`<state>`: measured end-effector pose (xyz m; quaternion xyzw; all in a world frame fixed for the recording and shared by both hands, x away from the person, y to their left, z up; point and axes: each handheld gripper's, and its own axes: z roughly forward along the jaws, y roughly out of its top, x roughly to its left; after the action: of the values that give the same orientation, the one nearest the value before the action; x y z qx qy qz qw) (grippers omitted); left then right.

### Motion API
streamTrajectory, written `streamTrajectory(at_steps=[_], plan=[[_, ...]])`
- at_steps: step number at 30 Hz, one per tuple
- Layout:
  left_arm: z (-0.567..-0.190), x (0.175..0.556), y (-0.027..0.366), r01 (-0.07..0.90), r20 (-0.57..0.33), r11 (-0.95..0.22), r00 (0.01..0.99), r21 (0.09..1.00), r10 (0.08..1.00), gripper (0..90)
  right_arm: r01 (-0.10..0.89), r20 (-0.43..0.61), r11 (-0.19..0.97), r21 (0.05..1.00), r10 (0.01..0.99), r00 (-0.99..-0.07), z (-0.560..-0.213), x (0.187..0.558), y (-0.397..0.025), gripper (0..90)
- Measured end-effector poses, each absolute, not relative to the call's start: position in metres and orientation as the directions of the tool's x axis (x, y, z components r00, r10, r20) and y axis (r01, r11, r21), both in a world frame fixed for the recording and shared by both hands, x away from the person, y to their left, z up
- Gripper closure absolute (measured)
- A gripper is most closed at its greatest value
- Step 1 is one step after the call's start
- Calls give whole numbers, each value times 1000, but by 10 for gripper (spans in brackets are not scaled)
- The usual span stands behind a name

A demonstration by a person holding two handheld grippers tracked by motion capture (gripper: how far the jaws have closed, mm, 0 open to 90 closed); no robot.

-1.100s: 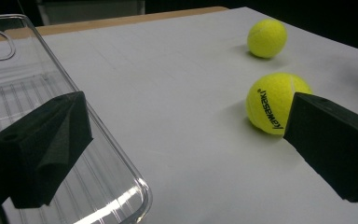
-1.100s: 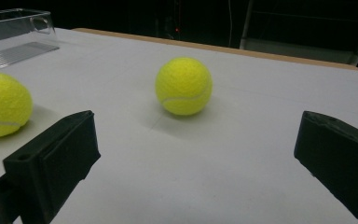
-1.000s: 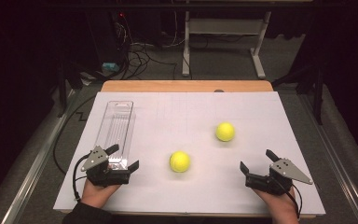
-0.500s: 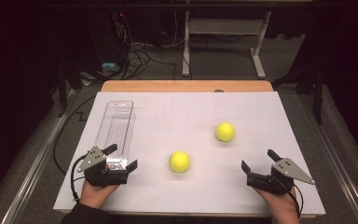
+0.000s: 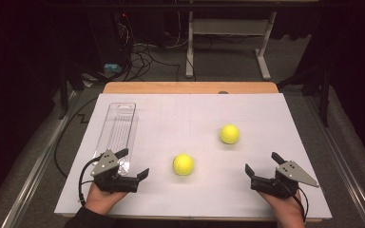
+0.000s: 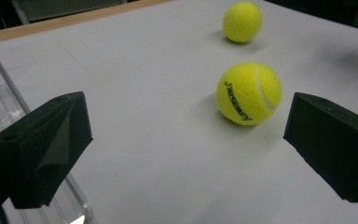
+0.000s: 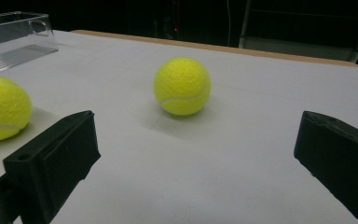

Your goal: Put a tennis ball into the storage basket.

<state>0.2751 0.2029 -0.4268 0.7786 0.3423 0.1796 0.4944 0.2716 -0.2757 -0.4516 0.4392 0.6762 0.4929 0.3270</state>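
1. Near tennis ball (image 5: 183, 164) sits on the white sheet (image 5: 185, 114), toward the near edge, roughly midway between the sheet's left and right edges. It is round, so I read no long axis; in the left gripper view (image 6: 248, 93) its white seam runs roughly top to bottom on the side turned to the right, and the black lettering runs top to bottom, slightly slanted, on the face toward the camera.
2. Far tennis ball (image 5: 229, 134) lies farther from the near edge and more toward the right edge, well apart from the first. In the right gripper view (image 7: 182, 86) its seam curves across the lower front.
3. Left gripper (image 5: 135, 164) is near the near-left corner of the sheet. I see its jaws spread wide with nothing between them; the near ball sits ahead, off toward the right jaw, not touching.
4. Right gripper (image 5: 262, 163) is near the near-right corner. Jaws spread wide, nothing held; the far ball lies ahead between the jaw lines, well clear.
5. Clear plastic tray (image 5: 116, 127) lies along the left edge, long axis running near to far. Its near end is just beside the left gripper; I cannot tell if they touch.
6. The wooden table edge (image 5: 190, 87) shows beyond the sheet's far edge.
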Motion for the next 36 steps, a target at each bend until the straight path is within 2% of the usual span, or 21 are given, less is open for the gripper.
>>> streamTrajectory(at_steps=[14,21,36], plan=[[-429,270,167,394,-43,-441,783,807,620,5,268,-16,135,954,914,-405,-452,271,-274,0],[-440,275,156,469,-66,-509,779,722,624,5,270,-22,145,952,912,-410,-453,272,-273,0],[-455,279,142,513,-43,-633,795,579,605,5,277,-30,159,947,908,-419,-455,272,-270,0]])
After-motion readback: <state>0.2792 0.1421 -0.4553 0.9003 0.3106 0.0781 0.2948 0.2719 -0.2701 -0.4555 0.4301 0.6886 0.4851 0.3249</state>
